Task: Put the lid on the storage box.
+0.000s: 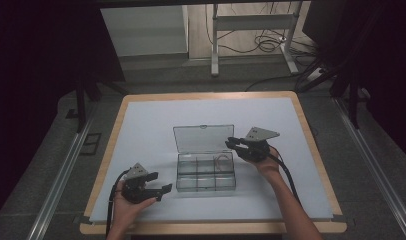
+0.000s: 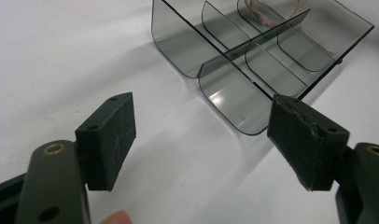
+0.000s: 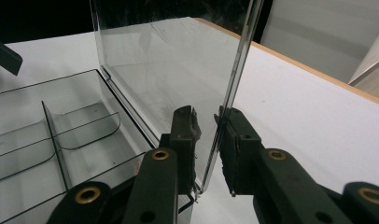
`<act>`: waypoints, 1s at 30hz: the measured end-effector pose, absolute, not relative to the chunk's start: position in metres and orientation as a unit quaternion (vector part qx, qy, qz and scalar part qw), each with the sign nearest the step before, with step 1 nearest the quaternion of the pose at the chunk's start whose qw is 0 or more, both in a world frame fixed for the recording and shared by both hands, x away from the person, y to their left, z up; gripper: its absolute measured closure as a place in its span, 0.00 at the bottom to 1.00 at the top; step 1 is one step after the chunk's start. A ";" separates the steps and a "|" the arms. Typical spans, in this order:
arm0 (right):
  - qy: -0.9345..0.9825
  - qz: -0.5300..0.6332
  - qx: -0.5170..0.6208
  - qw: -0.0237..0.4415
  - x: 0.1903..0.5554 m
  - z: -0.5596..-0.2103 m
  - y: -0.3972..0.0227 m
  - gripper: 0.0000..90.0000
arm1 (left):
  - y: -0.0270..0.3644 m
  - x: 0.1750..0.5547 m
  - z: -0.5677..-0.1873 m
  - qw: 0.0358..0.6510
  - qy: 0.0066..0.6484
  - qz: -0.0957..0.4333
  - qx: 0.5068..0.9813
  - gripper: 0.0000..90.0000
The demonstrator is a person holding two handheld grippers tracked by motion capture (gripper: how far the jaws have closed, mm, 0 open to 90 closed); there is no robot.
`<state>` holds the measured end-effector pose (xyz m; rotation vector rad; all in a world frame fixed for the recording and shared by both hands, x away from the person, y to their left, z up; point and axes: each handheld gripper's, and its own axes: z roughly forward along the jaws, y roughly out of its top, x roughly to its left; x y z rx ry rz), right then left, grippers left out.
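Two claws, lid top cut off

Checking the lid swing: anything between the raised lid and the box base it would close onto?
Nothing visible stands in the way. The lid stands upright on its hinge with its edge between the right gripper jaws. The box compartments look low; one back compartment holds a thin loop lying flat. The left gripper sits clear, to the box's left.

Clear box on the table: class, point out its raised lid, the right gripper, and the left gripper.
Lid (image 1: 203, 138), high view, middle of the upright clear panel.
Right gripper (image 3: 207, 140), right gripper view, midway between its fingertips, astride the lid's edge.
Left gripper (image 2: 201, 137), left gripper view, midway between its parted fingertips.
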<state>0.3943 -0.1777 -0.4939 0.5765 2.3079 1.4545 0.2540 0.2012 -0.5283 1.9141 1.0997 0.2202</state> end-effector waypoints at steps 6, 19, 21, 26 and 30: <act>0.814 0.515 0.203 0.175 0.393 -0.495 -0.179 0.83 | 0.202 0.254 -0.527 0.448 0.447 0.091 0.769 0.28; 0.816 0.517 0.198 0.168 0.390 -0.495 -0.180 0.83 | 0.202 0.254 -0.519 0.473 0.446 0.084 0.755 0.51; 0.817 0.515 0.197 0.169 0.390 -0.495 -0.180 0.83 | 0.202 0.254 -0.515 0.478 0.444 0.090 0.753 0.59; 0.818 0.513 0.195 0.169 0.389 -0.495 -0.180 0.82 | 0.200 0.255 -0.506 0.488 0.447 0.108 0.742 0.84; 0.819 0.514 0.195 0.164 0.390 -0.495 -0.180 0.82 | 0.194 0.260 -0.498 0.494 0.441 0.114 0.740 0.98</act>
